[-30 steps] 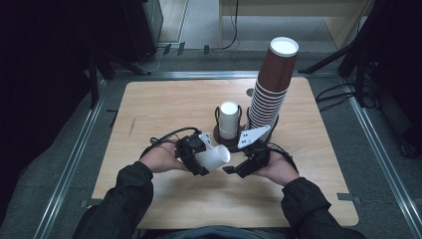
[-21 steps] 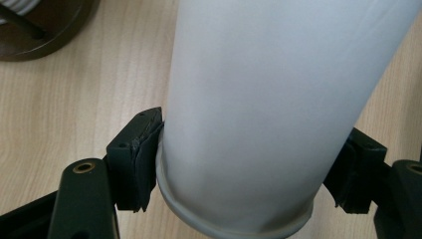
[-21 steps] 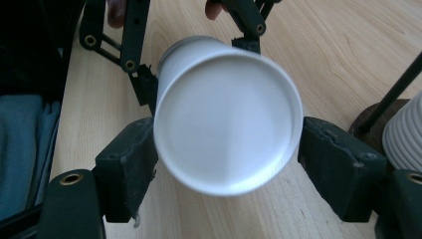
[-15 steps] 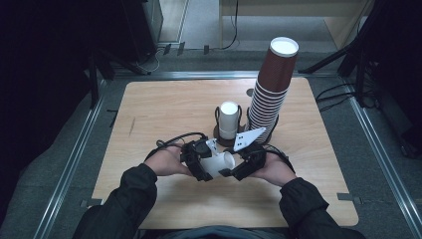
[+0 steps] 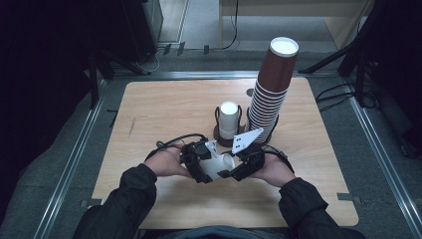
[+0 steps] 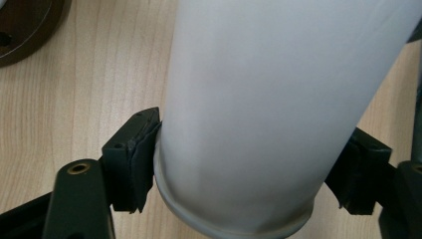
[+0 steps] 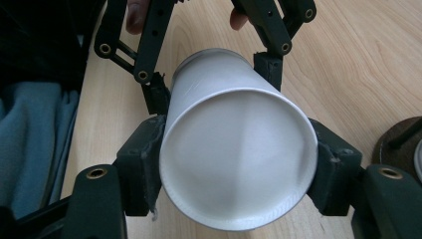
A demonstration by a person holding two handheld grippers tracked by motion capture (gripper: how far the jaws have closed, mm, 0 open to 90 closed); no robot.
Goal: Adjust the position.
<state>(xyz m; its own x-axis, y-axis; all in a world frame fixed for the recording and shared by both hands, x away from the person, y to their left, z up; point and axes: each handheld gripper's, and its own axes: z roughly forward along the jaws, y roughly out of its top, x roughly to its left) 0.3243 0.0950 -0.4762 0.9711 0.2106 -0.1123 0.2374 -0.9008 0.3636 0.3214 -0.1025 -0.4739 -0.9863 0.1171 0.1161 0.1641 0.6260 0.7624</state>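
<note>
A white paper cup (image 5: 219,166) lies on its side just above the wooden table (image 5: 164,109), held between both grippers. My left gripper (image 5: 201,168) grips its narrower end; in the left gripper view both pads still touch the cup (image 6: 259,114), though the jaws have just been opening a little. My right gripper (image 5: 240,167) holds the wide end. Its jaws have just been closing, and in the right gripper view its pads press on both sides of the cup (image 7: 239,164). Beyond it, the left gripper (image 7: 214,74) clasps the far end.
A tall stack of brown-red cups (image 5: 271,94) stands behind the hands at the right. Beside it another white cup (image 5: 229,118) sits upright in a dark wire holder on a round base (image 5: 217,134). Metal rails border the table.
The two hands came together near the front of the table. The right gripper, apart from the cup a second ago, now has its jaws around the wide end.
</note>
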